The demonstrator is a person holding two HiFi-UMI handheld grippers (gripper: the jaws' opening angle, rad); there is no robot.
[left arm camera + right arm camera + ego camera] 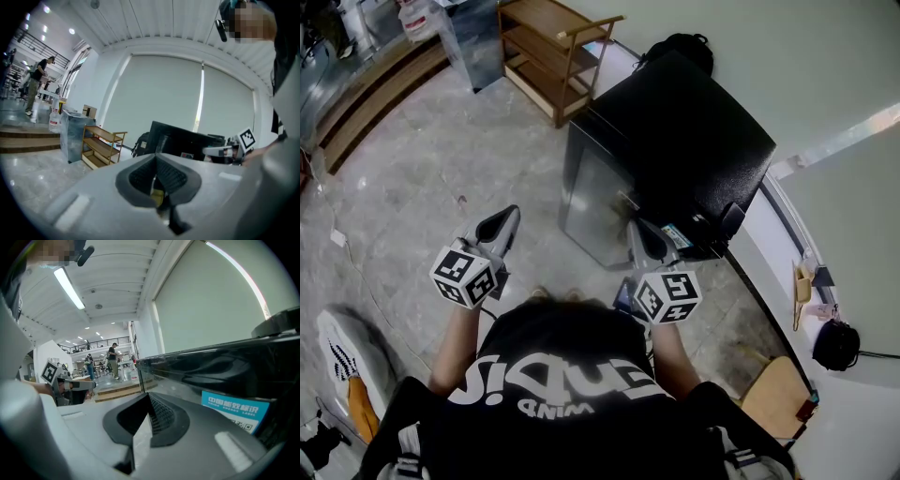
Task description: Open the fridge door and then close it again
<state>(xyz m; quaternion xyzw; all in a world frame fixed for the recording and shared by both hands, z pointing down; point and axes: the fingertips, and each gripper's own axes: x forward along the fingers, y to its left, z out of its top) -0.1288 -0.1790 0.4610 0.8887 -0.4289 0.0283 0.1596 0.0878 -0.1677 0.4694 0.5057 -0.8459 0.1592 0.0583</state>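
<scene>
Pale marbled floor is spreading beneath a standing person. At nine o'clock the left gripper (504,220) is hovering, jaws pressed together, holding nothing. At one o'clock the right gripper (637,228), jaws likewise together and empty, is sitting just beside the door edge of the small black fridge with a steel-grey door (694,141). Hooking behind that edge, then swinging outward, seems best.

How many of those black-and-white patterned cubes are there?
2. The left cube sits on the left gripper, away from the fridge; the right cube on the right gripper, near the fridge's front. None appears hidden.
</scene>
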